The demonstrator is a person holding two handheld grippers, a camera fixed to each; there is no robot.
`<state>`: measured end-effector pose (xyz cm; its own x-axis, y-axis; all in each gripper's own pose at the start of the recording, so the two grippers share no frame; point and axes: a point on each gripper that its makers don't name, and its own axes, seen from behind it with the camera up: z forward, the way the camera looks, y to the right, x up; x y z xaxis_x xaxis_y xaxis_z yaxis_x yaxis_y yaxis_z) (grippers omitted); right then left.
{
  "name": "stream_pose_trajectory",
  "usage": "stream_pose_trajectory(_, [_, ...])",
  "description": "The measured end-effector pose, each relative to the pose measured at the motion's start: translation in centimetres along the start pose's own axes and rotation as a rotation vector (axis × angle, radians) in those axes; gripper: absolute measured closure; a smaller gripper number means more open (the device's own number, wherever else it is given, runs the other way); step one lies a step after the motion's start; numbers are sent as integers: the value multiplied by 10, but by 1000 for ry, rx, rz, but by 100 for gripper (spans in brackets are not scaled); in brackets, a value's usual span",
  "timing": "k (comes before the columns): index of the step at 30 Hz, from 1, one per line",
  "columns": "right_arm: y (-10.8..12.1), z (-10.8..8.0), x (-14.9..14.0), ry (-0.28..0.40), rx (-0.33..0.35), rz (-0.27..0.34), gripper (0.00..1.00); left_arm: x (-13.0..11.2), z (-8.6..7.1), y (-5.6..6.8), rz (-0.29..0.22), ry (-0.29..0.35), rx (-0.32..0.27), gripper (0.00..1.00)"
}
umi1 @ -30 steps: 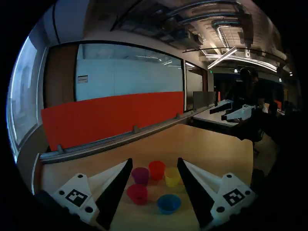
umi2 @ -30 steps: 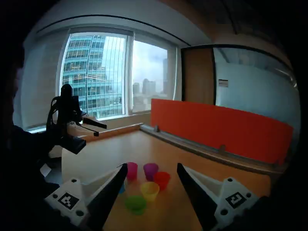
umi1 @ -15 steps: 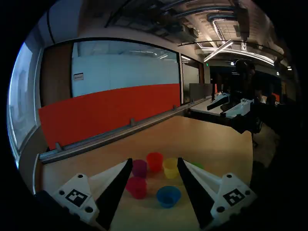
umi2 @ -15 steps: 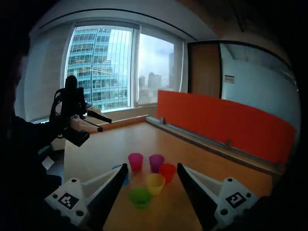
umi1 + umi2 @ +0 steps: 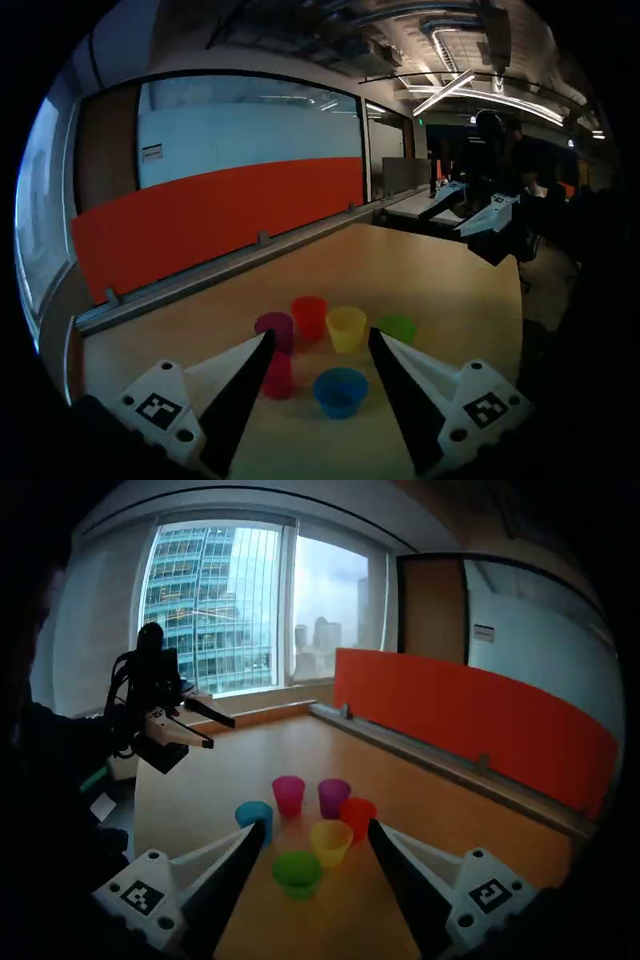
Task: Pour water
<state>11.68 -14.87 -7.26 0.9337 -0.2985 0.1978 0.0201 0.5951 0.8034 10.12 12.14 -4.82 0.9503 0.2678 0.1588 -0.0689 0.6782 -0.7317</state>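
left gripper view: the left claw (image 5: 320, 336) hangs released, fingers spread, over a pale wooden worktop (image 5: 448, 288) where a cluster of small coloured plastic cups (image 5: 346, 328) stands, with the blue plastic cup (image 5: 340, 390) nearest, between the tips. right gripper view: the right claw (image 5: 316, 828) is likewise released — the green plastic cup (image 5: 297, 872) sits nearest, between its fingers.
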Motion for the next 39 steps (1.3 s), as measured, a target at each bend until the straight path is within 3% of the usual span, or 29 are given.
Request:
stream_pose_trajectory(12, [-3,10,-25,-31,15,-5,1,-24,7,6,-9,-36,-26,14])
stream_pose_trajectory(24, [-8,31,-61,-93,34,-29,1,-56,18,12,30,-96,-51,14])
stream_pose_trajectory(39, [-10,58,-106,-173,53,-41,1,-114,35,21,67,-207,-102,14])
